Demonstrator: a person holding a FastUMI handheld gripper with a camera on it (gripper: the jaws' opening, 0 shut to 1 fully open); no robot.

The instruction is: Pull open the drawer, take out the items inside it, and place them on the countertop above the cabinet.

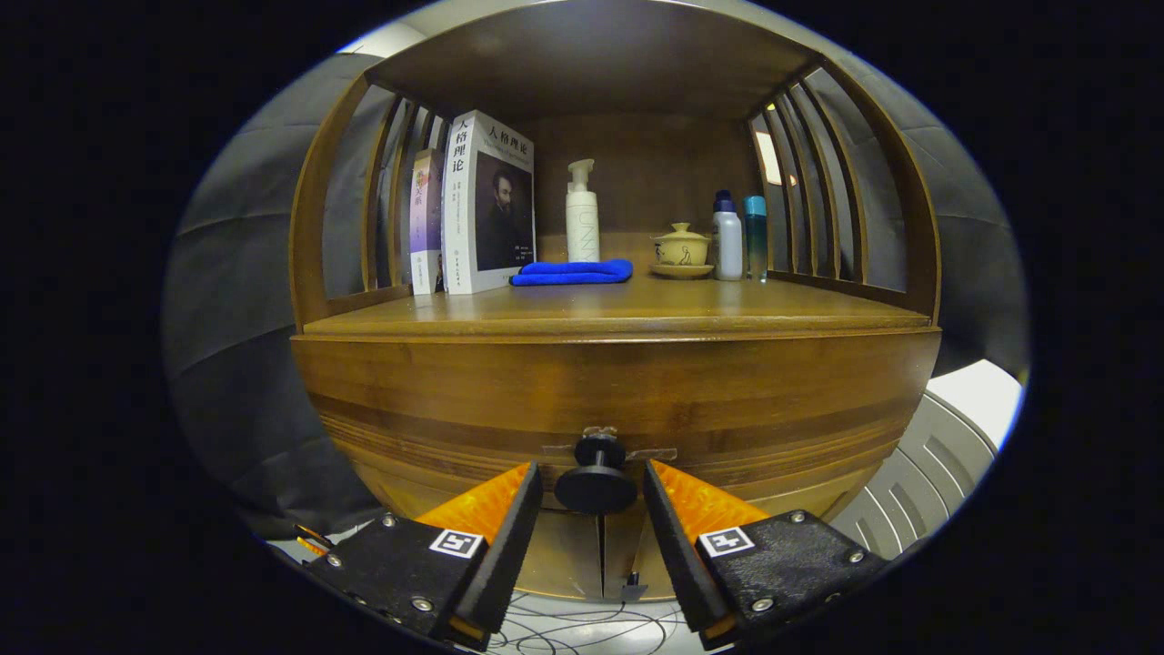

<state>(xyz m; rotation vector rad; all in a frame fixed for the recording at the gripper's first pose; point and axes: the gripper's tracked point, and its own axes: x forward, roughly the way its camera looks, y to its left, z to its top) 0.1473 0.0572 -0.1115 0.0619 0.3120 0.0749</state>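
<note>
- Between the fingers of the hand-held gripper (593, 496) sits the round black knob (596, 482) of the drawer (618, 400); the fingers stand apart on either side of it, neither clearly touching, gripping nothing.
- Drawer front is flush with the wooden cabinet (364, 428), shut.
- Beyond and above the fingers, the surface (618, 309) carries two books (473, 205) upright, a folded blue cloth (573, 272), a white pump bottle (582, 214), a lidded teacup on a saucer (681, 250), and two more bottles (737, 235).
</note>
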